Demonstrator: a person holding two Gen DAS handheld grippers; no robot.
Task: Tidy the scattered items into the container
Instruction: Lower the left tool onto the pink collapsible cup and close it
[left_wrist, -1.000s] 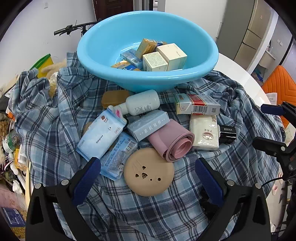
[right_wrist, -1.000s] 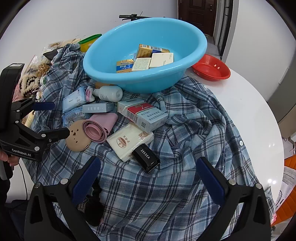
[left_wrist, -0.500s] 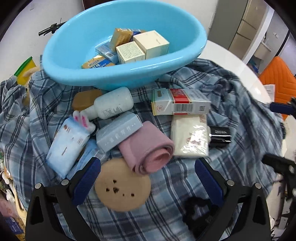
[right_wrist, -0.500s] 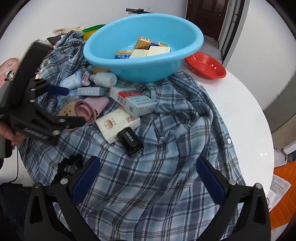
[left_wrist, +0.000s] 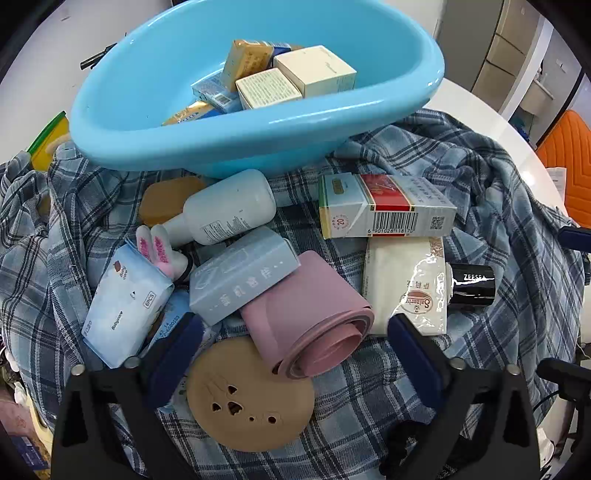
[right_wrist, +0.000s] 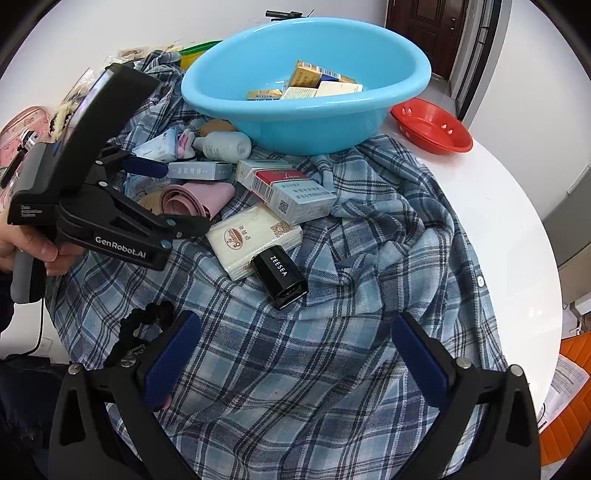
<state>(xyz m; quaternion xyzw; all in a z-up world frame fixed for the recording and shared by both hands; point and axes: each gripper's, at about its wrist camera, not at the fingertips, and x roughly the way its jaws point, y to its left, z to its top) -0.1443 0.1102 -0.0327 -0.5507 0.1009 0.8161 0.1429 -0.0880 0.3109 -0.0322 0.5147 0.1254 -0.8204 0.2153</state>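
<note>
A blue basin (left_wrist: 155, 110) holding several small boxes sits at the back of a plaid cloth; it also shows in the right wrist view (right_wrist: 388, 110). Scattered in front lie a pink roll (left_wrist: 310, 332), a grey-blue box (left_wrist: 243, 275), a white bottle (left_wrist: 229, 212), a cigarette carton (left_wrist: 384, 210), a tissue pack (left_wrist: 406, 284), a black ZEESEA case (right_wrist: 279, 277) and a tan disc (left_wrist: 251, 398). My left gripper (left_wrist: 295, 362) is open, its fingers either side of the pink roll. My right gripper (right_wrist: 295, 362) is open and empty above bare cloth, short of the black case.
A red dish (right_wrist: 432, 127) sits on the white round table (right_wrist: 517, 221) right of the basin. A black scrunchie (right_wrist: 142, 325) lies on the cloth near my right gripper. Wipes packs (left_wrist: 125, 310) lie at left. Clutter crowds the table's left edge.
My left gripper has moved forward and down over the pile until its fingers flank the pink roll. My right gripper has drawn back slightly; the left gripper now fills its left side.
</note>
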